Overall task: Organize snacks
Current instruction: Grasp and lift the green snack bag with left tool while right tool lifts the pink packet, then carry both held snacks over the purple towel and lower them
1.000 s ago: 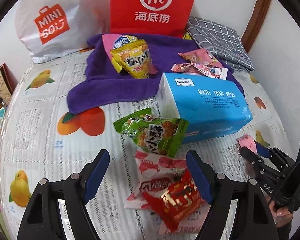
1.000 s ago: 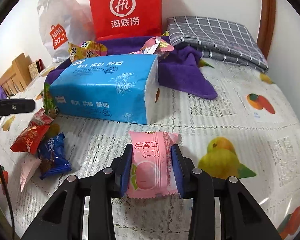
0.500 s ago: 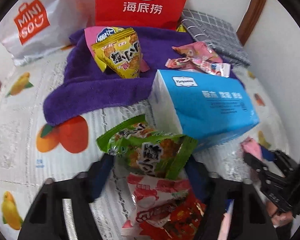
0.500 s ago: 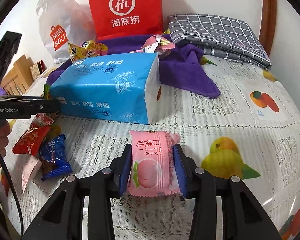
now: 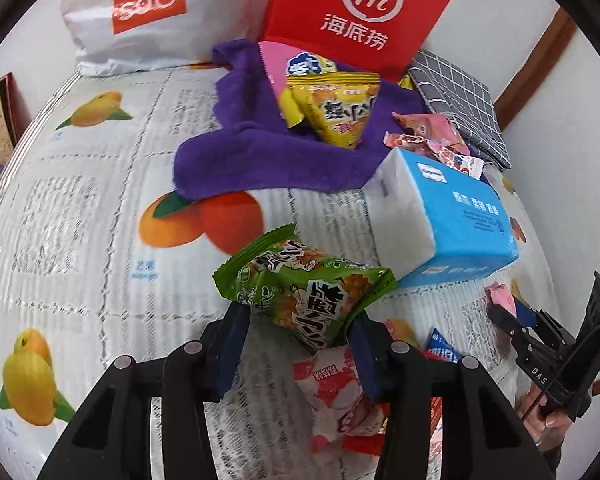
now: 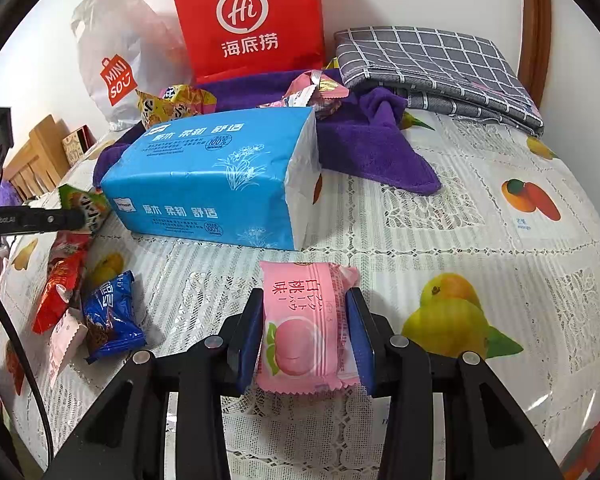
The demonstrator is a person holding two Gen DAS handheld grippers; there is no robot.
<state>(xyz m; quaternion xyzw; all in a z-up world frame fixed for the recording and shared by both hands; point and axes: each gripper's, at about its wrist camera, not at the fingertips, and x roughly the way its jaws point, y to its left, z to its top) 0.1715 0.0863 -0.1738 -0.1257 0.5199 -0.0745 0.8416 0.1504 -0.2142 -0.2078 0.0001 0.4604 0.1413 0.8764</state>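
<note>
The left claw (image 5: 298, 344) pinches a crinkly green snack packet (image 5: 306, 292) by its corner; it could slip. The right claw (image 6: 306, 338) clamps a pink peach-print sachet (image 6: 306, 324) snugly.

My left wrist view looks down close over the counter (image 5: 80, 208) toward the red bag (image 5: 360, 12). My right view sits lower, facing the same bag (image 6: 252, 20). Both share the blue tissue pack (image 5: 460, 220) (image 6: 212, 184).

Red snack (image 5: 434, 408) mostly hidden behind left gripper (image 5: 298, 342); label unreadable.
</note>
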